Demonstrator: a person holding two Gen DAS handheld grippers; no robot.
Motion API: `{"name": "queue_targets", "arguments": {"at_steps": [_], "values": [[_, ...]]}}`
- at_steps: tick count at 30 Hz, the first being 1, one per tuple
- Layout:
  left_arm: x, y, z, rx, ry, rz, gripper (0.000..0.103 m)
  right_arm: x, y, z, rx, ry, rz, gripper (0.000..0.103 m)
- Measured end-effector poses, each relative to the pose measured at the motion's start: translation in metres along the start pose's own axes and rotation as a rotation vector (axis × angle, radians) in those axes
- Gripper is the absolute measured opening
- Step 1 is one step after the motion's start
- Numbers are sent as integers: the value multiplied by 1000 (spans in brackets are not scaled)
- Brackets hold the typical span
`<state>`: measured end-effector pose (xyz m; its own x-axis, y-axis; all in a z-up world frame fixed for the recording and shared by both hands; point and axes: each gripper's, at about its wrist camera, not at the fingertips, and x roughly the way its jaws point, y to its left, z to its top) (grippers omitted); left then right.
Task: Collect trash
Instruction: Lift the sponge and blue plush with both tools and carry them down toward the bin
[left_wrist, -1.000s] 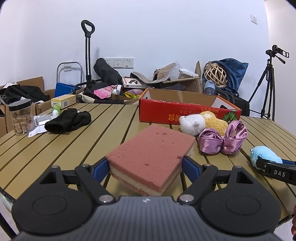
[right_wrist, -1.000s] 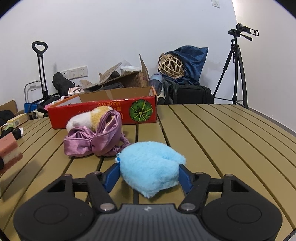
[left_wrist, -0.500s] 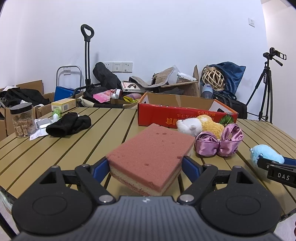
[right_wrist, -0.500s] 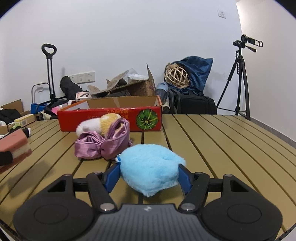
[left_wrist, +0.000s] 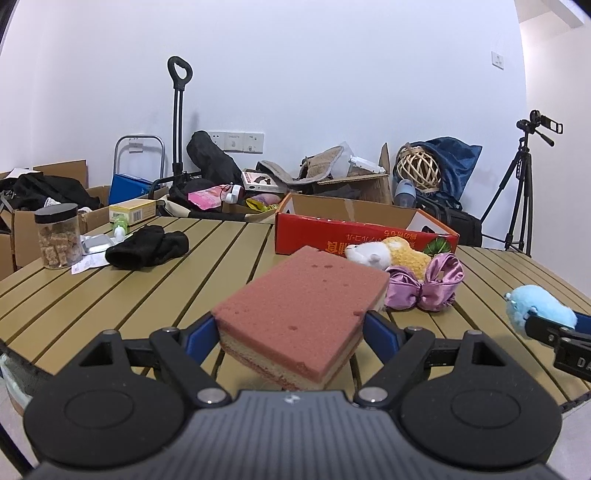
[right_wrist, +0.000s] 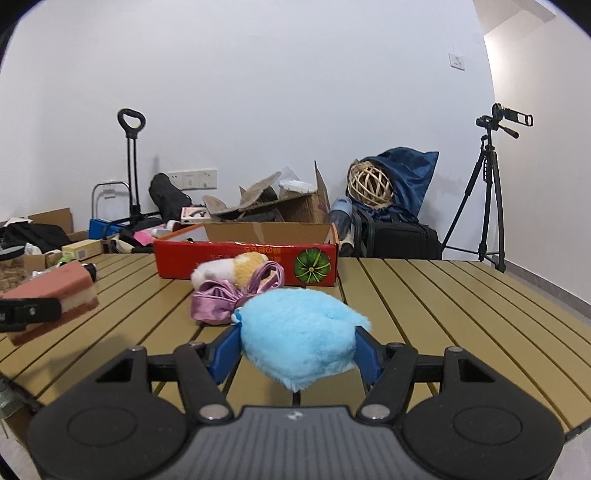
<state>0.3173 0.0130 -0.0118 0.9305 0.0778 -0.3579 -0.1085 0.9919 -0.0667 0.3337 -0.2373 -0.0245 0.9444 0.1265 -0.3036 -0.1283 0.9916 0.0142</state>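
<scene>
Now left tool (left_wrist: 290, 332) clamped on porous pink sponge (left_wrist: 301, 306), right tool (right_wrist: 295, 349) on fluffy blue plush (right_wrist: 299, 332).

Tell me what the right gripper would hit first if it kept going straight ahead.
Likely the purple bow, just past the blue plush held in the right gripper, with the red box behind; depth is unclear.

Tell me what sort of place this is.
Probably a spare room used for storage and for filming, not a lived-in home. A camera on a tripod stands in the corner, open cardboard boxes and bags pile against the bare wall, and a slatted folding table fills the middle.
</scene>
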Motion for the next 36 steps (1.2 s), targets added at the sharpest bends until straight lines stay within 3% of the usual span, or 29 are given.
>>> {"name": "queue_targets", "arguments": {"at_steps": [20,36], "values": [[-67,5,-37,-15,7,-10,84,-77,6,-27,-11,-47,55,64],[-107,22,-69,-10,76,-4,84,-118,23,-69,14,31,119,64]]}}
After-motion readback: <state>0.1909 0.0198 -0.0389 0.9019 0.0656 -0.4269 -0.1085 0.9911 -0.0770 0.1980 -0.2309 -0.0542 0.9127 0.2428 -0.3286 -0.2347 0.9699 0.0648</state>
